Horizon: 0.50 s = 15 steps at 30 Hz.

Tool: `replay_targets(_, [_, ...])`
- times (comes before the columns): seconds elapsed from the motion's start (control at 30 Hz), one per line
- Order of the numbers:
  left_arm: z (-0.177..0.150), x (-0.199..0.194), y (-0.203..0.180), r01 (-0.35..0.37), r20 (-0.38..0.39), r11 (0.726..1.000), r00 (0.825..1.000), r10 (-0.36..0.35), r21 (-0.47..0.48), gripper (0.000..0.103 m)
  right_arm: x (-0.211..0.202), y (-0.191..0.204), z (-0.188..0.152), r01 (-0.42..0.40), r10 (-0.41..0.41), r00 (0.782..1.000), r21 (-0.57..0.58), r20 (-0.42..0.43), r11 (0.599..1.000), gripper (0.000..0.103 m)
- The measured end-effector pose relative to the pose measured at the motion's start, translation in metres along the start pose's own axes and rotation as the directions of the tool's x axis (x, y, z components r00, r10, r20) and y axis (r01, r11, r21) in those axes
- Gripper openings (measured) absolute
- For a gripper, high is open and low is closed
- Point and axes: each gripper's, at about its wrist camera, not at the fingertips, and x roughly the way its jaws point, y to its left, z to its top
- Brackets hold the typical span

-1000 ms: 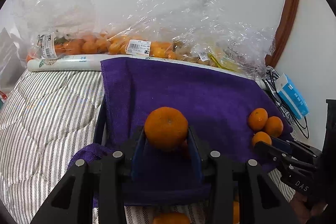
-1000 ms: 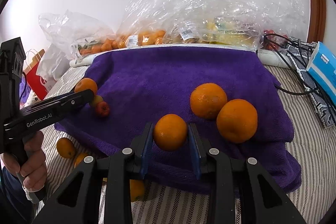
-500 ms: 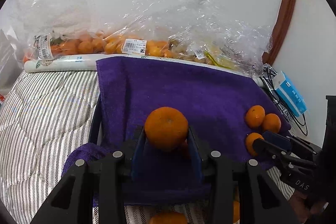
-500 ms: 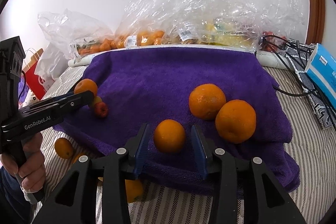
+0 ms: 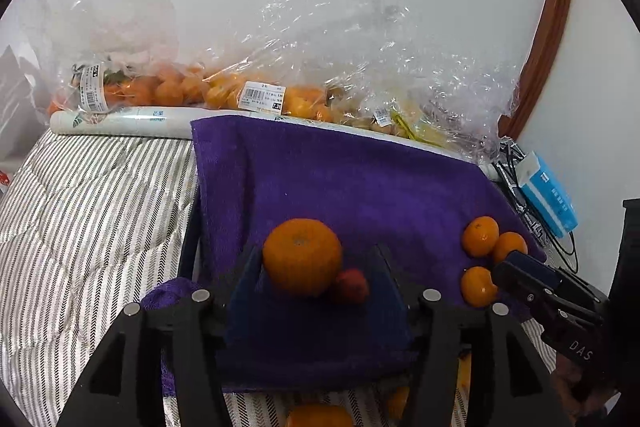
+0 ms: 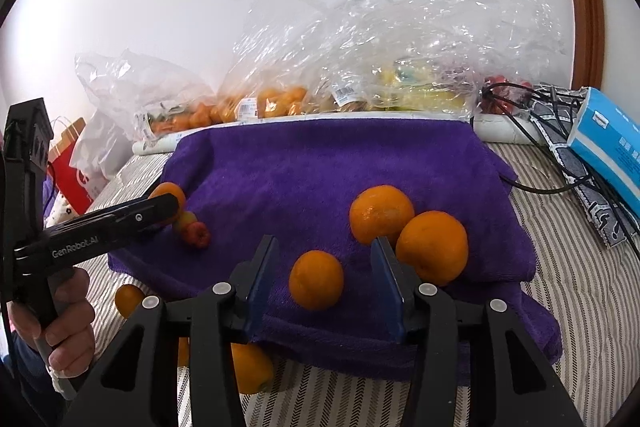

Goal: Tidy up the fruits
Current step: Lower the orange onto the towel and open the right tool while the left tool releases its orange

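Note:
A purple towel [image 5: 360, 187] [image 6: 320, 163] covers the striped bed. My left gripper [image 5: 316, 255] has its jaws opening around a large orange [image 5: 302, 257] that rests on the towel, with a clear gap at the right pad. A small red fruit [image 5: 352, 285] lies against that orange. My right gripper [image 6: 324, 243] is also opening, and a small orange [image 6: 316, 279] sits free between its pads on the towel. Two bigger oranges [image 6: 380, 213] [image 6: 432, 247] lie just right of it. In the right wrist view the left gripper [image 6: 120, 223] reaches in from the left, held by a hand.
Clear plastic bags of fruit [image 5: 248, 95] [image 6: 360, 87] and a white roll [image 5: 128, 121] line the back wall. A blue tissue box [image 6: 608, 143] and cables [image 6: 532, 123] lie at the right. Loose oranges [image 6: 250, 367] [image 5: 318, 417] sit on the striped bedding below the towel's front edge.
Both grippers' jaws have spread apart. Each orange has been let go and now rests on the towel. The small red fruit now shows beside the left orange.

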Motion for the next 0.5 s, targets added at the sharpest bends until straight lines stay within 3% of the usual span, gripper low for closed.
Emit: replay_targets(0.5, [0.0011, 0.0000, -0.0010, 0.002, -0.006, 1.000, 1.000, -0.002, -0.009, 0.061, -0.0070, 0.0013, -0.0009, -0.016, 0.015, 0.999, 0.011, 0.039, 1.000, 0.049])
